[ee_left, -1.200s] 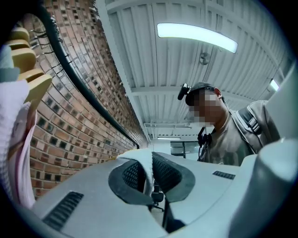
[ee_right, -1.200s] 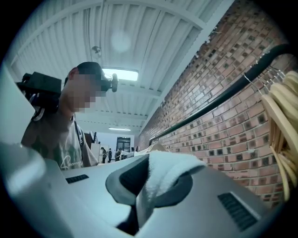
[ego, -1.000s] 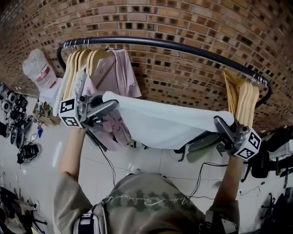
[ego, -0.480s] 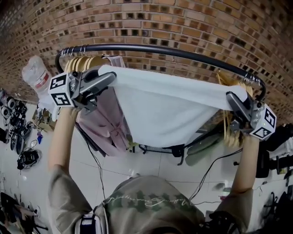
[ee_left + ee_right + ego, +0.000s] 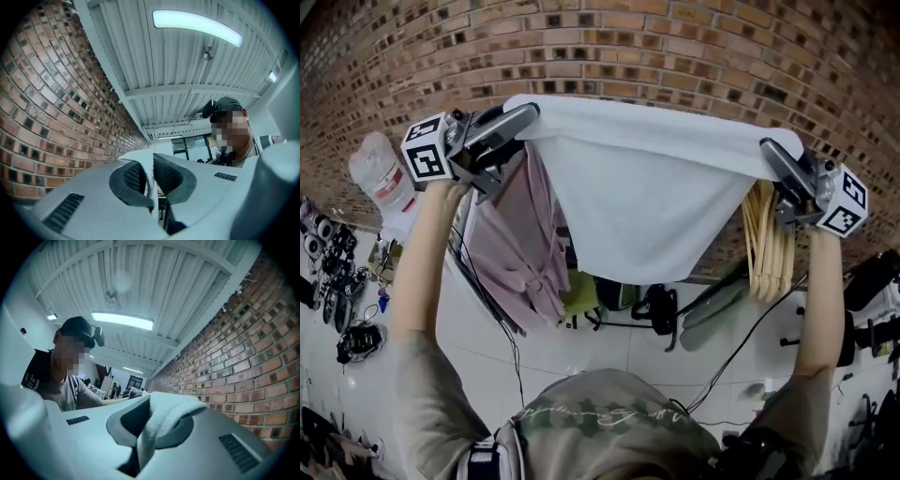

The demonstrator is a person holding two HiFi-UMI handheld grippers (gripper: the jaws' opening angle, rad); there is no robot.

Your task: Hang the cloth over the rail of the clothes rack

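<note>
White cloth (image 5: 647, 202) spread wide before a brick wall (image 5: 675, 47), top corners clamped in left gripper (image 5: 528, 114) and right gripper (image 5: 768, 150); wooden hangers (image 5: 766, 246) beside its right edge.

Cloth (image 5: 647, 187) lifted higher; rail now hidden behind.

no lettering is legible; the cursive script across the person's shirt (image 5: 609, 414) blurs out.
</note>
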